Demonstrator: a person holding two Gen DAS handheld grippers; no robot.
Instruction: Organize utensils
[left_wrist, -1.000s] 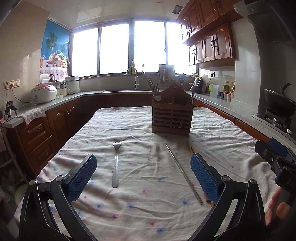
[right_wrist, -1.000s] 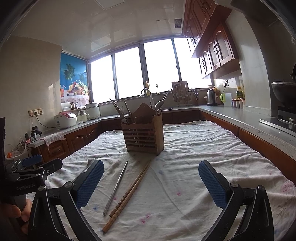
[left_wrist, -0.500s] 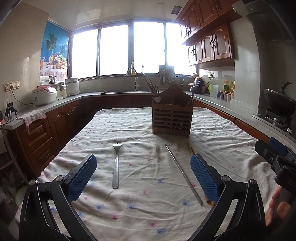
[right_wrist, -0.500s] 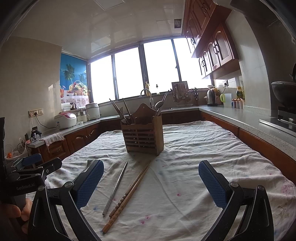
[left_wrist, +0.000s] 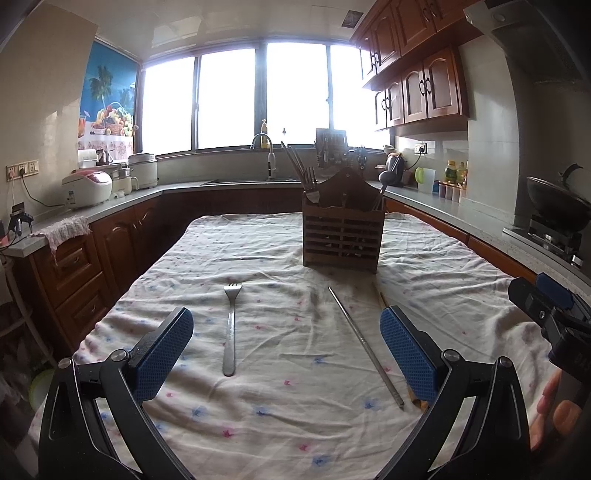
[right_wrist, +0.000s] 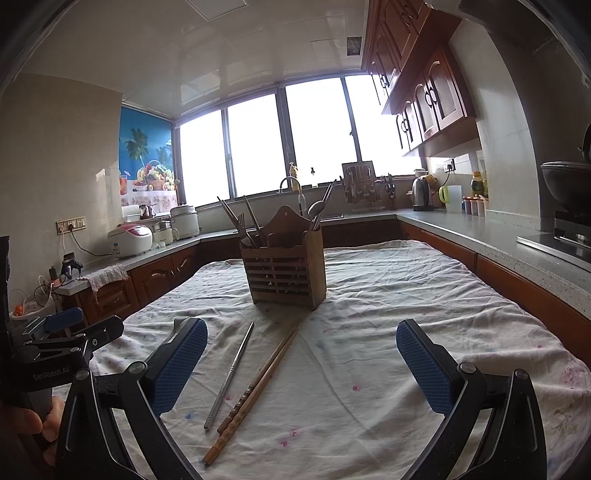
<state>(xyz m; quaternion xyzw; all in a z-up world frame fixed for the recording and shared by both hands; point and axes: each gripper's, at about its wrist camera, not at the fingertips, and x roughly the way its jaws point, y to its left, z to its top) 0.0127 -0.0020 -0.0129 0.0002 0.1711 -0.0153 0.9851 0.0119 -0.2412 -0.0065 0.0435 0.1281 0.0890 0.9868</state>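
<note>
two wooden chopsticks mostly hidden behind left tongs.

Right gripper fingers spread wide over wooden chopsticks before the holder.

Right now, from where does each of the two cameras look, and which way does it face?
Left wrist: sits on the left tool, low over the tablecloth, facing the wooden utensil holder; the fork lies ahead; its open blue fingers and the right tool show.
Right wrist: sits on the right tool, facing the same holder; wooden chopsticks ahead; the left tool shows at left.
Shared: holder, metal chopstick, tablecloth.
</note>
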